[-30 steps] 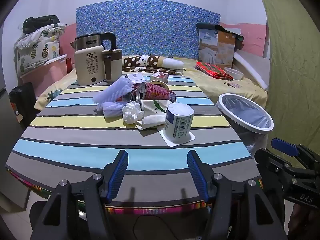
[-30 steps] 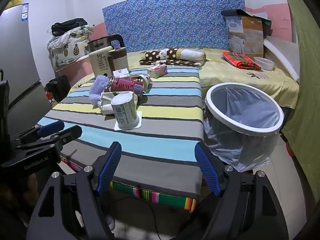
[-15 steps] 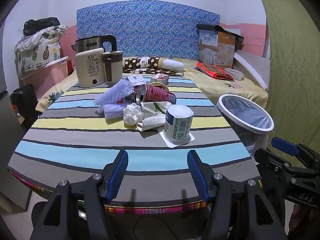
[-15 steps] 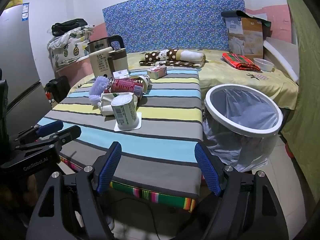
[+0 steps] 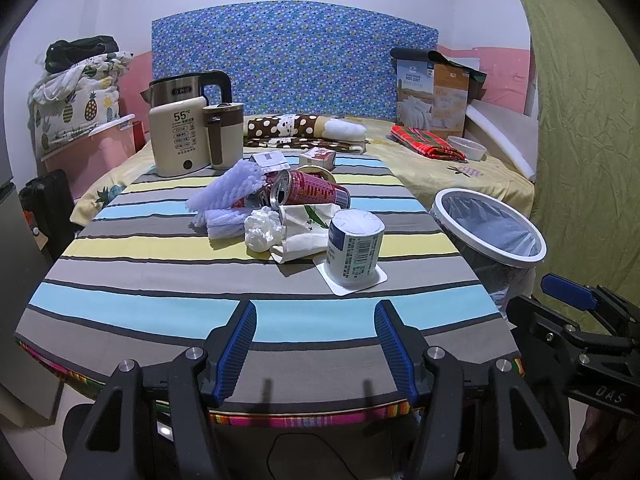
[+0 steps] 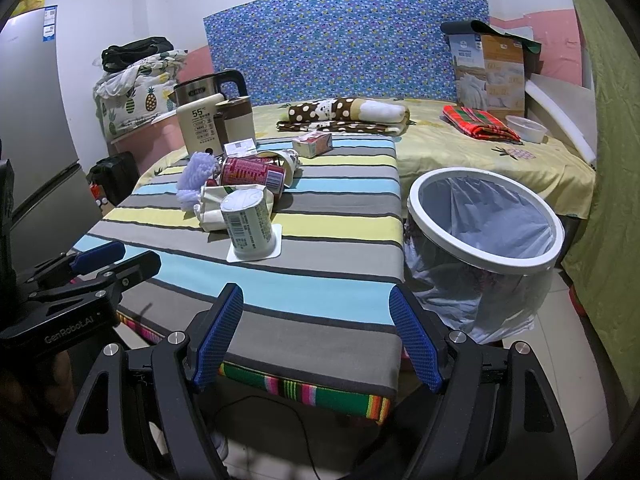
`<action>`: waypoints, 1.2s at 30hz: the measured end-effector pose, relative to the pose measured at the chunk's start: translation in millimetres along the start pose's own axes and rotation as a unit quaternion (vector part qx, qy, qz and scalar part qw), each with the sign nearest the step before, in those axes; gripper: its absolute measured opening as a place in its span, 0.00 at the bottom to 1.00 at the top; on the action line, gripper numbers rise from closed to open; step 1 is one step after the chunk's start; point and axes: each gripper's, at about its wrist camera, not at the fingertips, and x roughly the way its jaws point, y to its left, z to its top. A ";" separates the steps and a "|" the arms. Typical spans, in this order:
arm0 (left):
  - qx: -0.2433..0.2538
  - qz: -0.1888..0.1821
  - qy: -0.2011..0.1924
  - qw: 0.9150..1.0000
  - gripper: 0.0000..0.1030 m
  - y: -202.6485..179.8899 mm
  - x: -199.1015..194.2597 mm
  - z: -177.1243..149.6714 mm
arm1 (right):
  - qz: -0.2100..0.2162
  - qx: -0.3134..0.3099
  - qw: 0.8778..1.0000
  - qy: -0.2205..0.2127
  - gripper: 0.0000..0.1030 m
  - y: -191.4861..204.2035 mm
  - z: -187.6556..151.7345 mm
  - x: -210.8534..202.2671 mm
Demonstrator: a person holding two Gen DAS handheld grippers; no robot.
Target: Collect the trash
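A table [image 5: 168, 312] with a striped cloth stands before a bed [image 5: 460, 168] with a blue patterned headboard [image 5: 296, 64]. Near the table's middle lies your trash: a yogurt cup [image 5: 354, 246] standing upside down on its lid, a crumpled tissue [image 5: 262, 232] and a paper bag [image 5: 306, 232] just beside it, a red can [image 5: 308, 194] on its side behind them, and purple foam netting [image 5: 230, 190] to the left. A kettle [image 5: 186, 136] stands at the far left corner. The trash bin [image 6: 486, 220], lined with a bag, stands just off the table's right edge. Your left gripper [image 5: 316, 344] hovers over the near edge, jaws wide, holding nothing. Your right gripper [image 6: 316, 338] is likewise spread wide and empty, level, at the table's near right corner beside the bin.
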 end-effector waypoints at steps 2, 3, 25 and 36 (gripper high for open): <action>0.001 0.000 0.000 1.000 0.59 -1.3 -0.1 -0.3 | 0.000 0.000 1.000 0.000 0.74 0.8 0.2 0.1; 0.002 0.000 0.000 1.000 0.59 -1.3 -0.3 -0.4 | 0.000 0.000 1.000 0.000 0.74 -0.2 -0.2 -0.3; 0.002 -0.001 -0.001 1.000 0.59 -3.2 -0.4 -0.1 | -0.001 0.001 1.000 0.000 0.74 0.7 -0.6 -0.7; 0.002 0.000 -0.001 1.000 0.59 -3.4 -0.3 -0.2 | -0.002 0.001 1.000 0.001 0.74 0.7 -0.3 -0.9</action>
